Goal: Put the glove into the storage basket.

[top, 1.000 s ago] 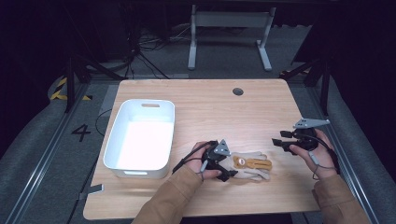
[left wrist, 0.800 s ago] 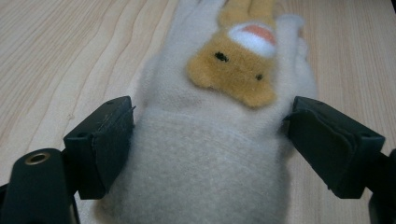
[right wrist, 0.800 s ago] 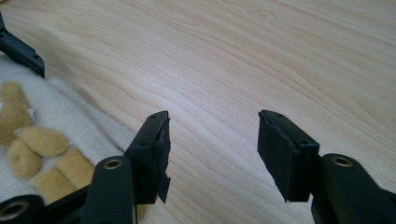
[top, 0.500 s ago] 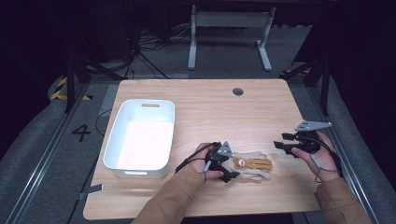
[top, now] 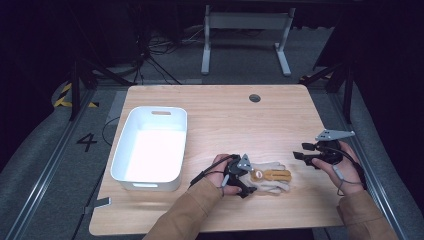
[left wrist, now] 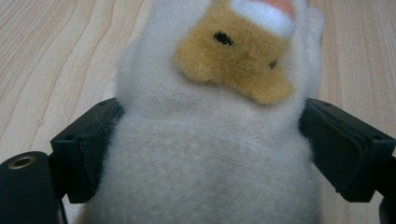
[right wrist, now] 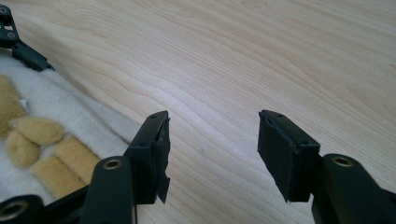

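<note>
A cream fleece mitten [top: 272, 176] with a brown bear face and brown finger patches lies flat on the wooden table [top: 225, 115], near its front edge. My left gripper [top: 248, 176] is at the mitten's left end. In the left gripper view the two black jaws press into both sides of the mitten's [left wrist: 210, 107] cuff, so the left gripper [left wrist: 205, 140] is shut on it. My right gripper [top: 301, 151] is held near the table's right edge, to the right of the mitten. The right gripper [right wrist: 212, 144] stands open with bare wood between its jaws and the mitten [right wrist: 51, 116] to its left.
A white plastic tub [top: 131, 130] with nothing in it stands on the left part of the table. A round cable hole [top: 255, 98] sits near the far edge. Beyond the table are dark floor and metal stand legs.
The right gripper has shifted slightly toward the table's right side and near edge. The left gripper and the mitten have stayed in place.
</note>
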Tool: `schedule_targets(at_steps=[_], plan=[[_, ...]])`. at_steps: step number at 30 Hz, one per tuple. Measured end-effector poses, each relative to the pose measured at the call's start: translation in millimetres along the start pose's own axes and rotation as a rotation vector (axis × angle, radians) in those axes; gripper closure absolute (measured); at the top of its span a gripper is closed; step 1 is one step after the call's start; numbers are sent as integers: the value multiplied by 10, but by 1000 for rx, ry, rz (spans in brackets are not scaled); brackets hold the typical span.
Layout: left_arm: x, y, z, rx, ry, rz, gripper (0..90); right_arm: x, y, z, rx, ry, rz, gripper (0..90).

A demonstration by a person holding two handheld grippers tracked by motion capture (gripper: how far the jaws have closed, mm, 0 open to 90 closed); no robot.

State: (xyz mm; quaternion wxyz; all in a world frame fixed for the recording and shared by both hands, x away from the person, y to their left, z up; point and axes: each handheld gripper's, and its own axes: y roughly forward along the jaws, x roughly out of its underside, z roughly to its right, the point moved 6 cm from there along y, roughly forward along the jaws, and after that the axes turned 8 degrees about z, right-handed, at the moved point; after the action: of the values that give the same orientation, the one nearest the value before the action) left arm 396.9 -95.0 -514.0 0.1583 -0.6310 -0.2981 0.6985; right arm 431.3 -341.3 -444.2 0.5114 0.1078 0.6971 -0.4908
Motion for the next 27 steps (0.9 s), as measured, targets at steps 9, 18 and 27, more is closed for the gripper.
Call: schedule_targets(at_steps=[9,18,27], plan=[[-11,-3,-21,7,26,21,220,6,16,-3,-1,-12,0,450],[-43,-43,-6,-45,-14,19,596,-4,17,-22,-6,-19,5,453],[-59,-51,-8,-63,-76,13,686,3,11,-4,-7,-35,1,476]])
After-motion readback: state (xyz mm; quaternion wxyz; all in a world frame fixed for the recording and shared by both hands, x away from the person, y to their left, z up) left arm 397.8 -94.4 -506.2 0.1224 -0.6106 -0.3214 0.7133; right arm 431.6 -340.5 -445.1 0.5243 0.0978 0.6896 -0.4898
